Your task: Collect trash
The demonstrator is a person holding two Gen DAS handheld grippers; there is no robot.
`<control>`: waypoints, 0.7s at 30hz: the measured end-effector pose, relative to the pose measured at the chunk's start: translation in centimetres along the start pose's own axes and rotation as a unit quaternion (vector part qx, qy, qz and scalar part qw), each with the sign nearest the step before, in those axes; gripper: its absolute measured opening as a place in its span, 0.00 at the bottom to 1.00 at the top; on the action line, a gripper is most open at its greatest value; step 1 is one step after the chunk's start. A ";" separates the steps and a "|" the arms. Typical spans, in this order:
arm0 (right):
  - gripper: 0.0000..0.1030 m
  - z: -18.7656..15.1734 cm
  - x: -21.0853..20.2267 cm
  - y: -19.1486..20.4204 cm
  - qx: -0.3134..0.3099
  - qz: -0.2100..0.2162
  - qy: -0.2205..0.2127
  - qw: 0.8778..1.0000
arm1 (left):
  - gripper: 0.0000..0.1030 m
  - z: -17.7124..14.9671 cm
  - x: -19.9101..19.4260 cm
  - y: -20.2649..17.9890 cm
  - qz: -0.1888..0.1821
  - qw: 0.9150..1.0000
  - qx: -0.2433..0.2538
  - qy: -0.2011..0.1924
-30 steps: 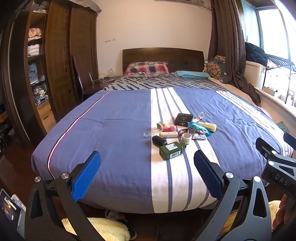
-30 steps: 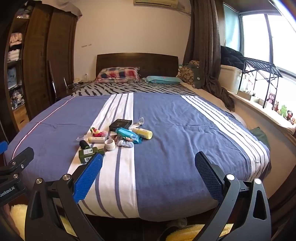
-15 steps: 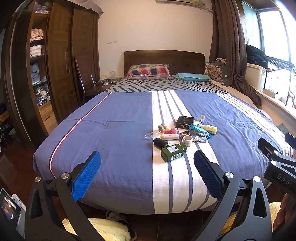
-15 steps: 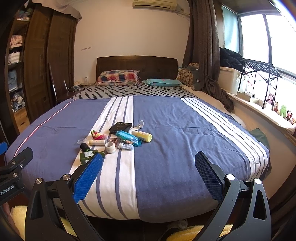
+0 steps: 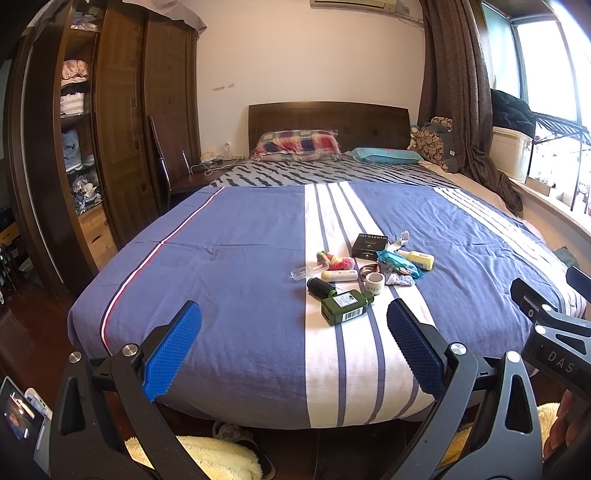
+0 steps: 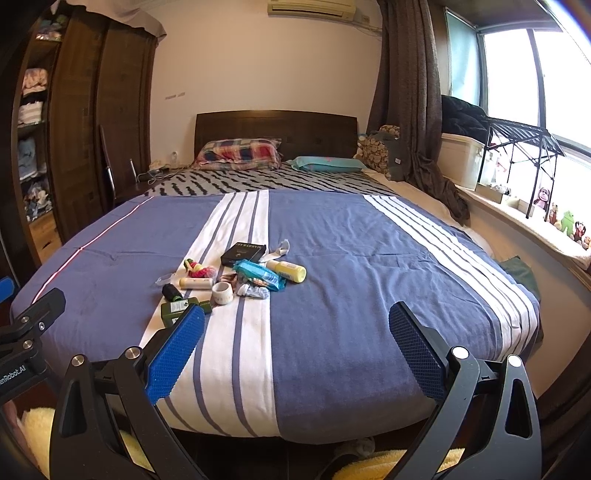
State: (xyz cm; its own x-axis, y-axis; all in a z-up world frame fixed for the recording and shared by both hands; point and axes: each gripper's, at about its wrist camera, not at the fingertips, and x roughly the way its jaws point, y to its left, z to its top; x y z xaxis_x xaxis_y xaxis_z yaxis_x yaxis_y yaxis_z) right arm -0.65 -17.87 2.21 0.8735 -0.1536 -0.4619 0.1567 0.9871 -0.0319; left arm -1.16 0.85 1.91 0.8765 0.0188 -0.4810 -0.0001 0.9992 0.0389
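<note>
Blue-padded and spread wide, the left gripper [image 5: 291,347] and the right gripper [image 6: 295,347] hang empty over the foot of a bed [image 5: 221,258] covered in a blue quilt with white stripes. Over the past second both cameras have drawn back and tipped up a little: the air conditioner [image 5: 352,4] on the far wall has come into view, and the clutter sits slightly lower and farther off. Nothing on the quilt has shifted.

The trash lies in one loose cluster on the white central stripe, well apart from either gripper. Nearest the foot is a dark green bottle [image 5: 345,306] on its side, with a black spool [image 5: 320,287] just beside it and a roll of tape [image 5: 375,283] close by. Behind them lie a cream tube [image 5: 339,275], a teal wrapper [image 5: 400,260], a yellow bottle [image 5: 417,258], a black box [image 5: 369,245] and a bright pink-and-green bundle [image 5: 334,260]. No bin or bag shows in either view.

Collection appears not to have begun; the pull-back reads as a survey rather than an approach, and the green bottle looks the easiest first reach.
</note>
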 end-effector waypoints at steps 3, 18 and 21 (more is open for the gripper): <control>0.97 0.0 0.1 0.1 0.000 0.001 -0.002 1.000 | 0.92 0.2 0.0 0.2 0.001 1.000 -0.001 -0.002; 0.97 0.1 -0.2 0.1 -0.001 0.003 -0.003 1.000 | 0.92 0.2 -0.3 0.2 0.005 1.000 -0.002 -0.006; 0.97 0.0 -0.2 0.2 -0.002 0.004 -0.003 1.000 | 0.92 0.2 -0.4 0.2 0.005 1.000 -0.002 -0.008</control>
State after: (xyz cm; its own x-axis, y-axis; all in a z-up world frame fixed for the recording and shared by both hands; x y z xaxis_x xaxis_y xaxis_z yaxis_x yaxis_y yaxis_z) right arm -0.79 -17.68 2.34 0.8773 -0.1467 -0.4570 0.1488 0.9884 -0.0316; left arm -1.38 1.06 2.31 0.8837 0.0290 -0.4672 -0.0112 0.9991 0.0407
